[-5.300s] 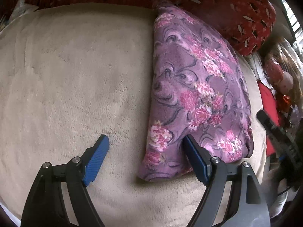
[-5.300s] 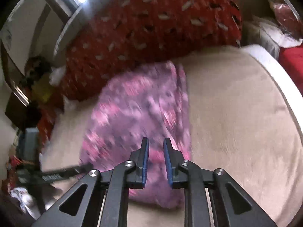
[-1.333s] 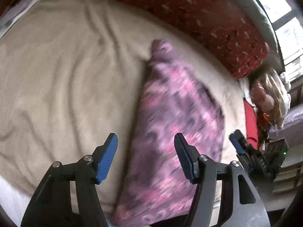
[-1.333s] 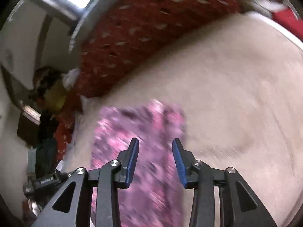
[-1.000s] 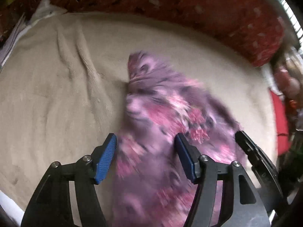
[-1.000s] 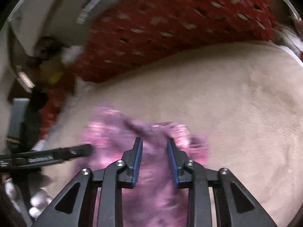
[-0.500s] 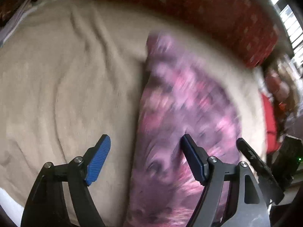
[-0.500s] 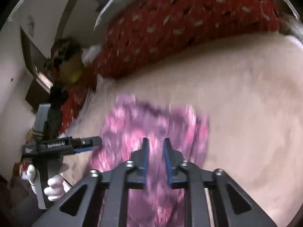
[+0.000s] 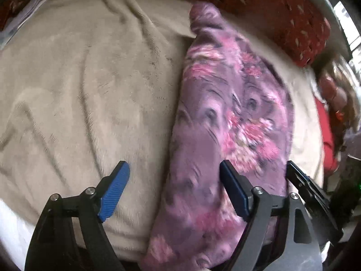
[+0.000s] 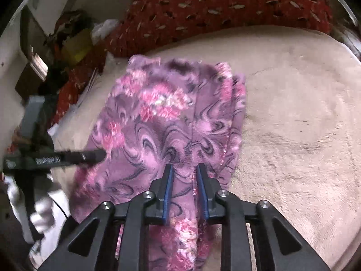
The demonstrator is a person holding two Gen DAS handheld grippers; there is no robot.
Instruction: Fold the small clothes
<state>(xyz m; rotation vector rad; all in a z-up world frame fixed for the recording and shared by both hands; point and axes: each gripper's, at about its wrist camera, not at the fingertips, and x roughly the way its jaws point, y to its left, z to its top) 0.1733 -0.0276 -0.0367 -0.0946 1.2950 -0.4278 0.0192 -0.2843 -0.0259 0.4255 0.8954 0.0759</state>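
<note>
- In the right wrist view, the left gripper (image 10: 102, 153) carries a line of white letters along the side of its black finger; the print is blurred, and only the ending "AI" can be guessed, the rest is not readable
- On the purple floral garment (image 10: 171, 122), on the beige blanket (image 10: 293, 113) and on the red patterned cushion (image 10: 225, 6) no letters or numbers stand
- In the left wrist view no text can be read on anything

garment's near end: the purple floral cloth (image 9: 227, 122) is running off the bottom edge, blurring
right gripper (image 10: 183, 180) grip: contact with cloth is staying unclear
</note>
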